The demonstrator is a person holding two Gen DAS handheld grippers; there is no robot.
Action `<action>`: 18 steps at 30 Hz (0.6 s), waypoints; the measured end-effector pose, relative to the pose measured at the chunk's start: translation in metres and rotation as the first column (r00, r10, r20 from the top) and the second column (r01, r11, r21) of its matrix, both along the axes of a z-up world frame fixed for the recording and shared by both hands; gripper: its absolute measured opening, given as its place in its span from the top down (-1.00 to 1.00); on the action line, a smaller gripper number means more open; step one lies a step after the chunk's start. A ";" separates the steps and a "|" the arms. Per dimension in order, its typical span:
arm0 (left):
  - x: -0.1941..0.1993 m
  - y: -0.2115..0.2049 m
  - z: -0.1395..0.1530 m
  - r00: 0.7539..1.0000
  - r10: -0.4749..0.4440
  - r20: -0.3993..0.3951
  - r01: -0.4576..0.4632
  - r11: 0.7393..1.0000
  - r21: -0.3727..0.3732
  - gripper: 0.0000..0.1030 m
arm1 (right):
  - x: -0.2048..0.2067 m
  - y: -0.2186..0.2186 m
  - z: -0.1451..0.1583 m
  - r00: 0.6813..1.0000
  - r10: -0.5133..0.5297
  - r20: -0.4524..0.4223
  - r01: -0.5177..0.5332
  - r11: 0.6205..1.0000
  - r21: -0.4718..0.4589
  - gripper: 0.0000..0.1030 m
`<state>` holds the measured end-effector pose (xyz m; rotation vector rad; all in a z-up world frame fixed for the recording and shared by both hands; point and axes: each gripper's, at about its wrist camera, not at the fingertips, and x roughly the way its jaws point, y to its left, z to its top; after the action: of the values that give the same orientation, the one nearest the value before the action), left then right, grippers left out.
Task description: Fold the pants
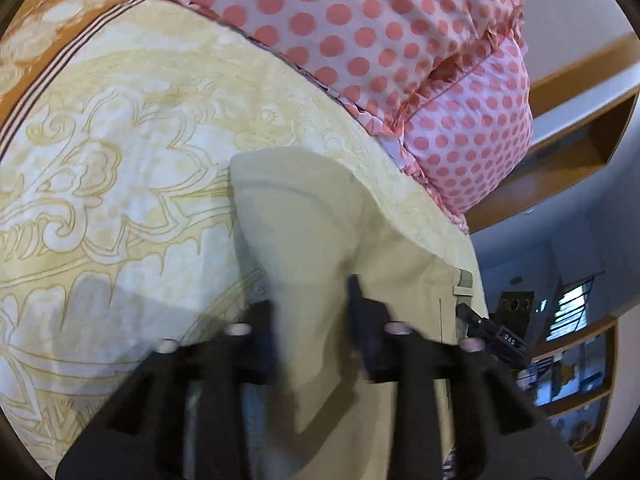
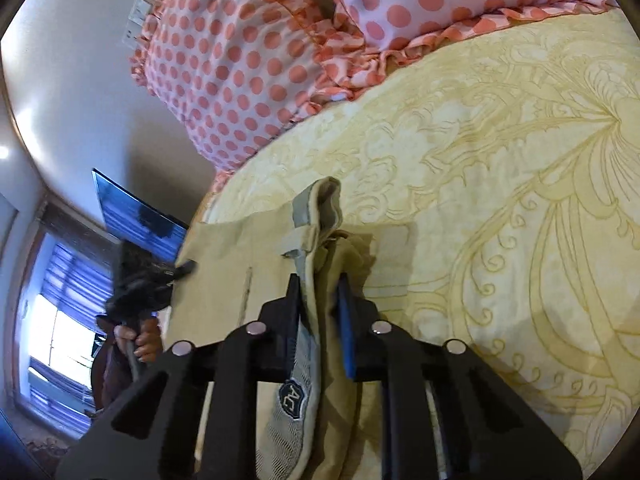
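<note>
- Here we have the beige cotton pants (image 1: 320, 240) lifted partly off the bed with its cream-and-gold floral cover (image 1: 120, 160), both ends of the waist held up and the rest of the cloth trailing onto the cover.
- Our left hand-held gripper (image 1: 312, 300) has its two black fingers either side of a fold of the beige cloth; motion blur hides the contact, so we judge it clamped on the pants but cannot be sure.
- Our right hand-held gripper (image 2: 320, 296) is clamped on the waistband, with the grey mesh lining (image 2: 296, 400) and a belt loop (image 2: 298, 240) showing between and beyond its fingers.
- The relation that matters: the waistband runs crosswise from one gripper to the other, and the legs appear to run away from us toward the two pink polka-dot pillows (image 1: 380, 40) at the head of the bed.
- In the right wrist view the other gripper sits off to the left at the far waist corner, so neither hand is clearly nearer the cloth.
- We judge the next move turns on bringing the two waist ends together along that crosswise line, keeping the long axis of the legs straight.
</note>
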<state>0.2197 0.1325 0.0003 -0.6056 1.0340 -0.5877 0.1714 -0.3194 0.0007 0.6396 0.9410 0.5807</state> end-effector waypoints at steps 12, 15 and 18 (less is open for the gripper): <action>0.074 -0.044 0.042 0.990 0.047 0.136 -0.066 0.988 0.137 0.69 | 0.081 -0.016 0.029 0.995 -0.064 0.078 0.064 0.998 -0.009 0.72; 0.104 -0.060 0.023 0.994 0.066 0.083 -0.083 0.974 0.212 0.65 | 0.108 -0.025 0.014 0.993 -0.110 0.042 0.114 0.990 -0.083 0.72; 0.109 -0.063 0.010 0.994 0.091 0.055 -0.101 0.967 0.232 0.49 | 0.116 -0.019 -0.005 0.992 -0.124 -0.015 0.119 0.978 -0.171 0.56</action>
<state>0.3288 0.0698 0.0102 -0.4293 1.0095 -0.3849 0.2875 -0.3387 -0.0044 0.5479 0.9566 0.3796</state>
